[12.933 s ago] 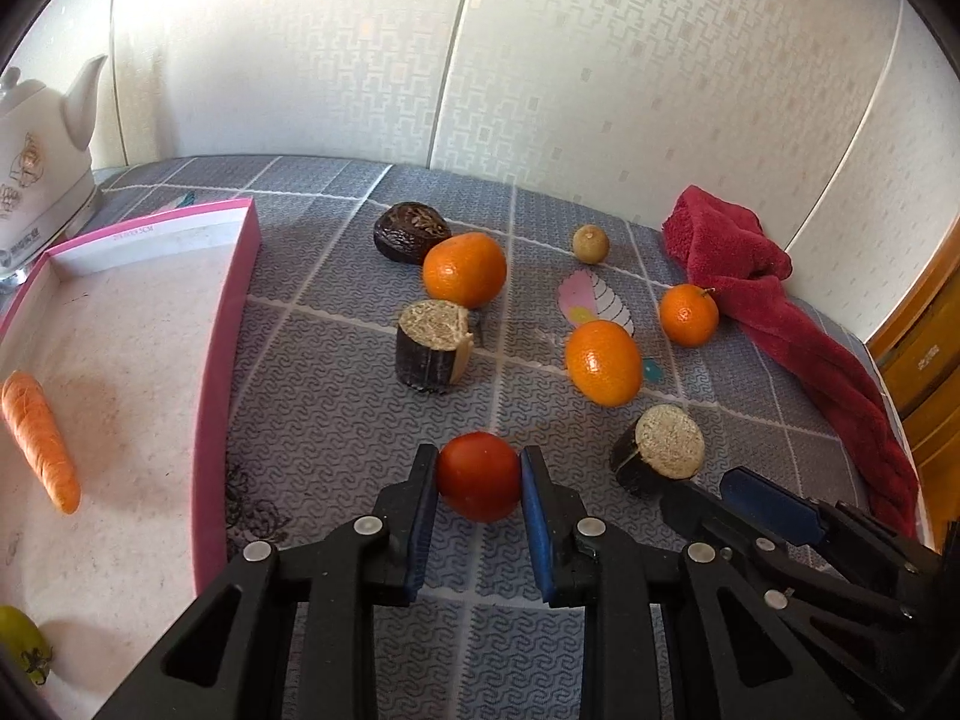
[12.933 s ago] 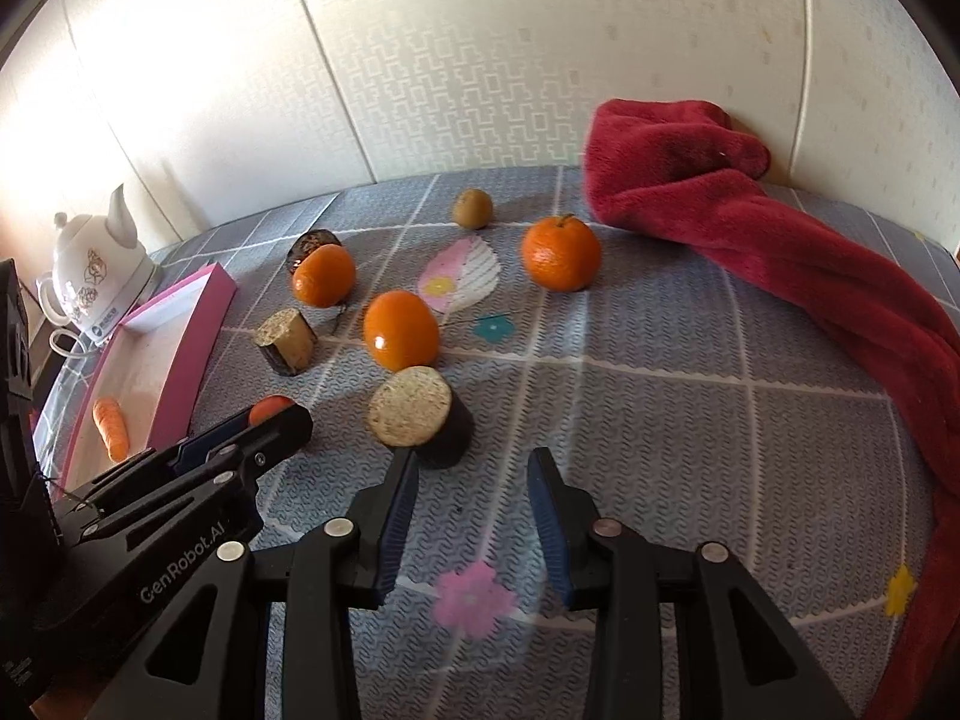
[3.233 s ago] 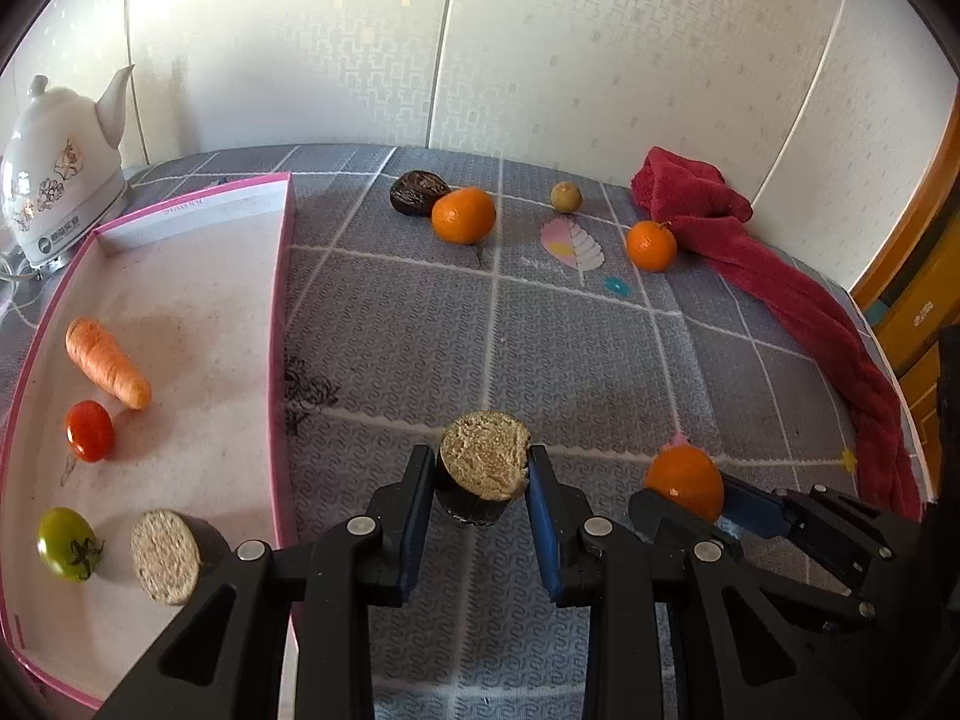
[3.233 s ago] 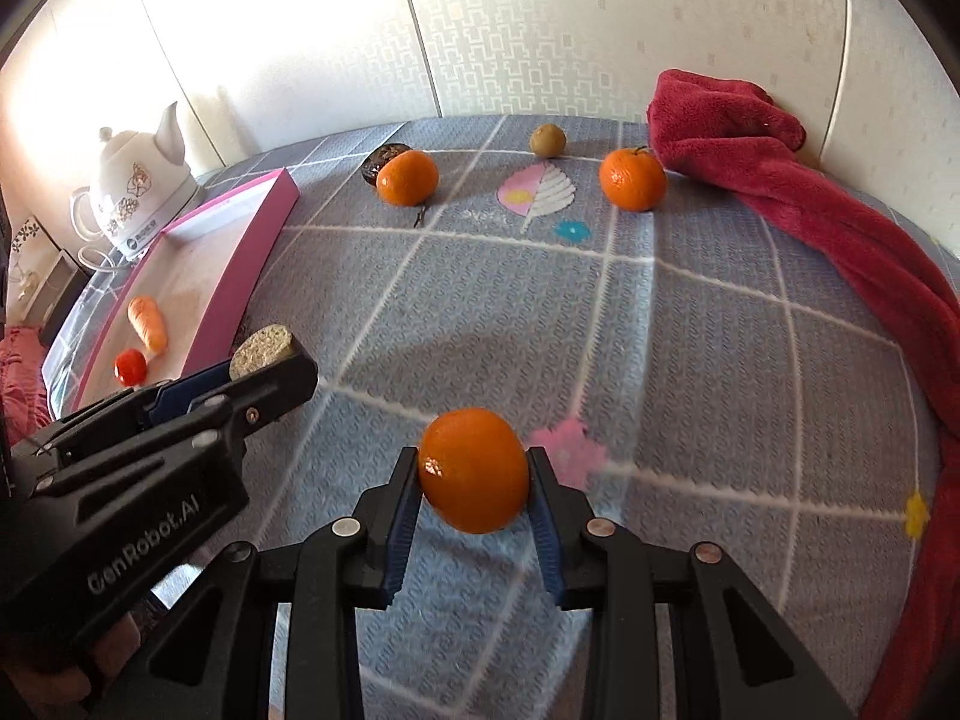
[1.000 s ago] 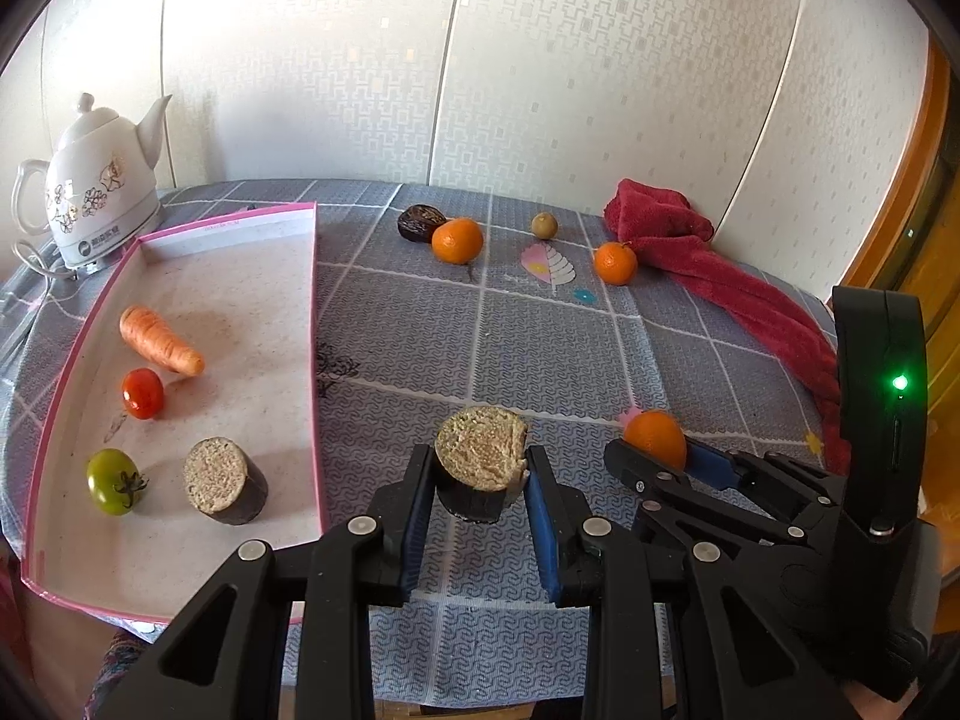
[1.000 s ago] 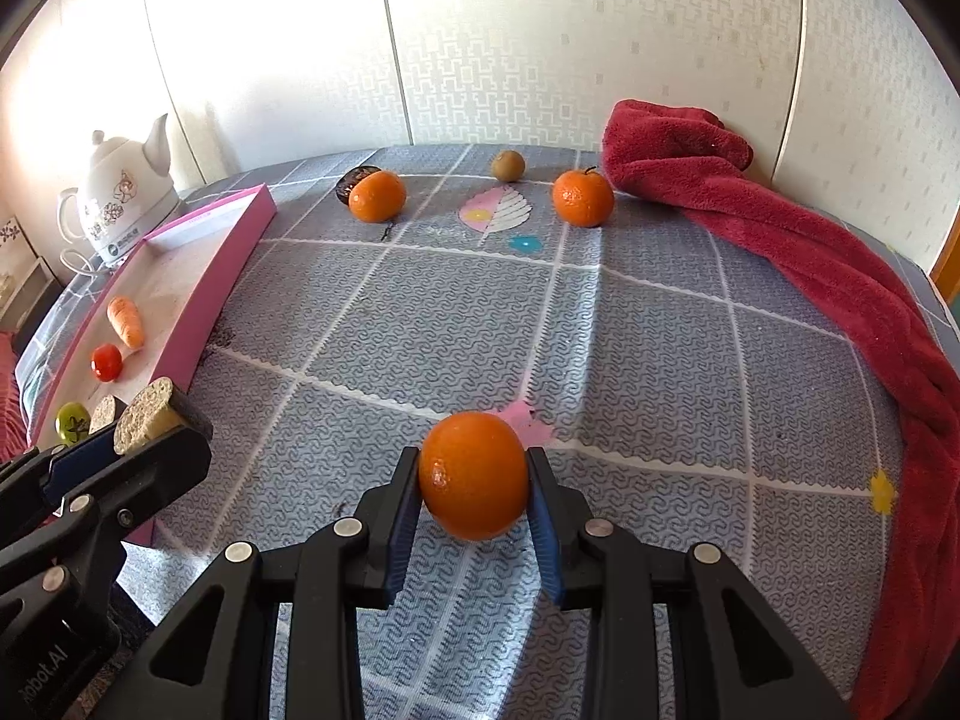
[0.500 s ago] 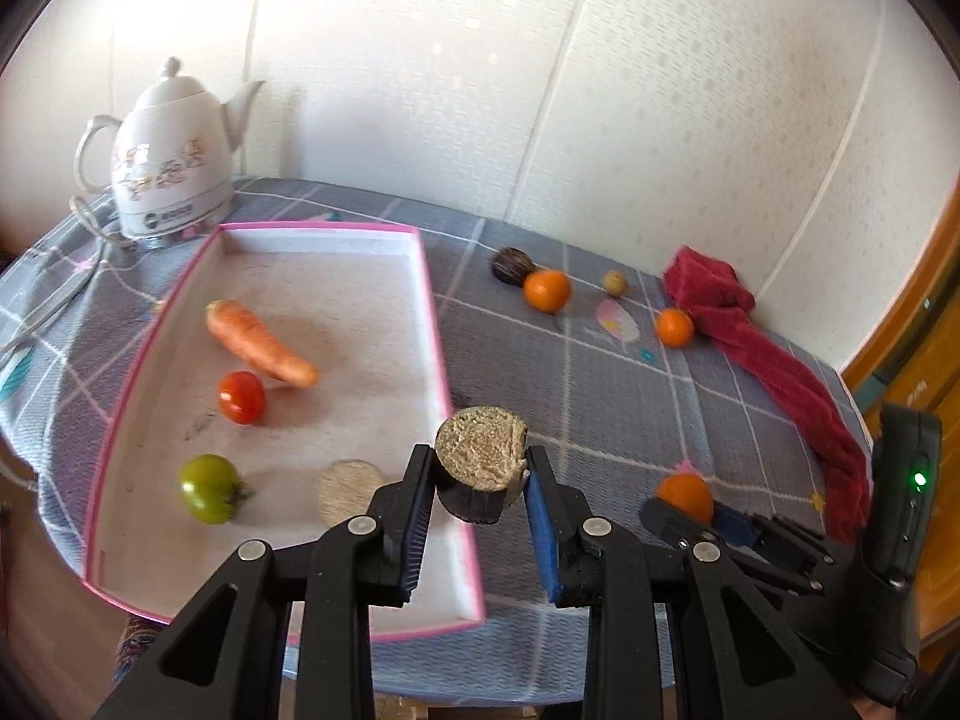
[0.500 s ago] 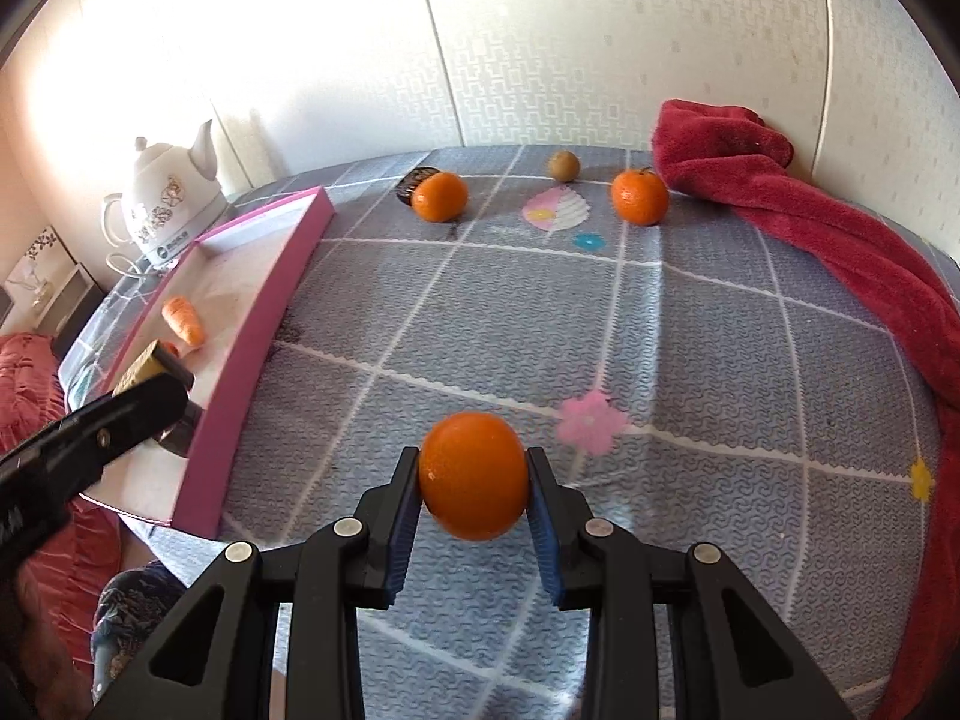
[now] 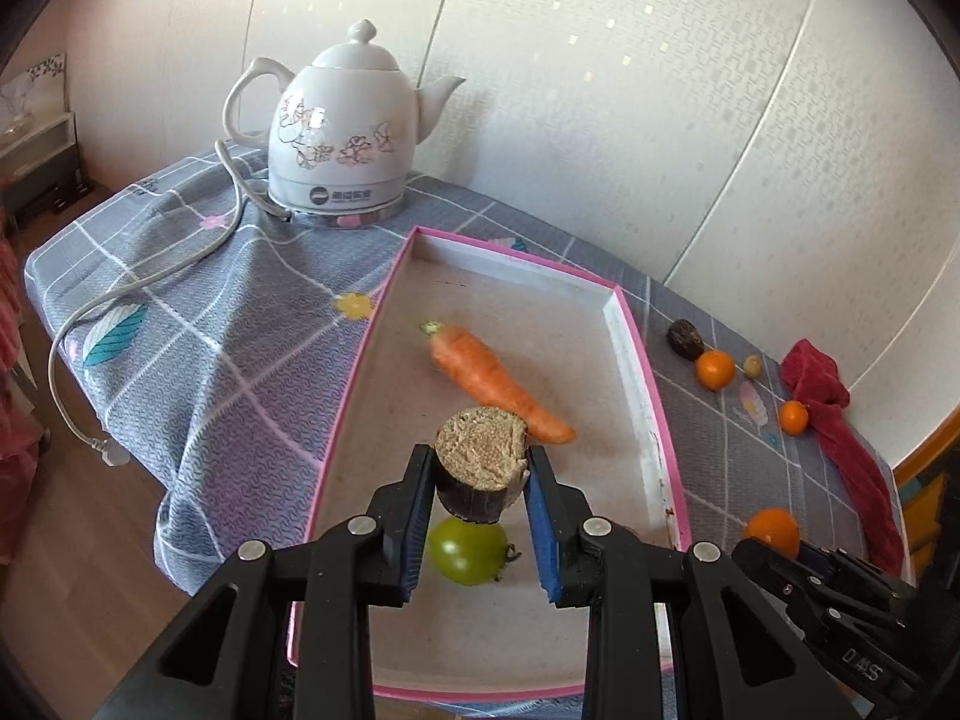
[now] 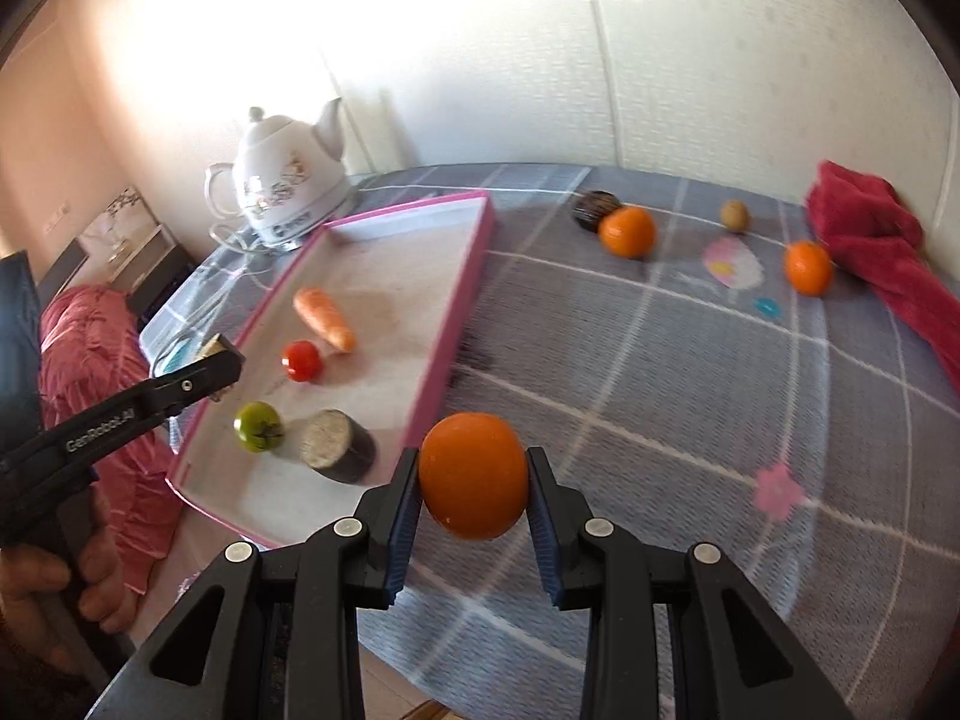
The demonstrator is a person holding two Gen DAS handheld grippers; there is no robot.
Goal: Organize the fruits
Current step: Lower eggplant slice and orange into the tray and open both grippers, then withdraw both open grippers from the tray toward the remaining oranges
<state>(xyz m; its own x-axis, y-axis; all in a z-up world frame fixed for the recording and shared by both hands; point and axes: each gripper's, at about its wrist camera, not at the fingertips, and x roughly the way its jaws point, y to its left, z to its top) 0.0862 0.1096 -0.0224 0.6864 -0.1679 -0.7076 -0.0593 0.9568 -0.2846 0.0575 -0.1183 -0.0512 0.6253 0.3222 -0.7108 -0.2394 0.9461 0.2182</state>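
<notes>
Grey checked cloth over worktop [image 10: 690, 372], white kettle [image 9: 342, 138] at far left. Left claw [image 9: 480, 480] clamped on dark cut piece [image 9: 480, 465], held above pink tray [image 9: 651, 420] near carrot [image 9: 492, 381] and green tomato [image 9: 468, 549]. Right claw [image 10: 474, 486] closed around orange [image 10: 474, 474], above cloth, right of tray.

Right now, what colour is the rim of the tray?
Pink, around a pale inside; the tray shows best in the left wrist view.

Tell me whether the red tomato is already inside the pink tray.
Yes. In the right wrist view the red tomato lies on the floor of the pink tray, just beside the carrot.
</notes>
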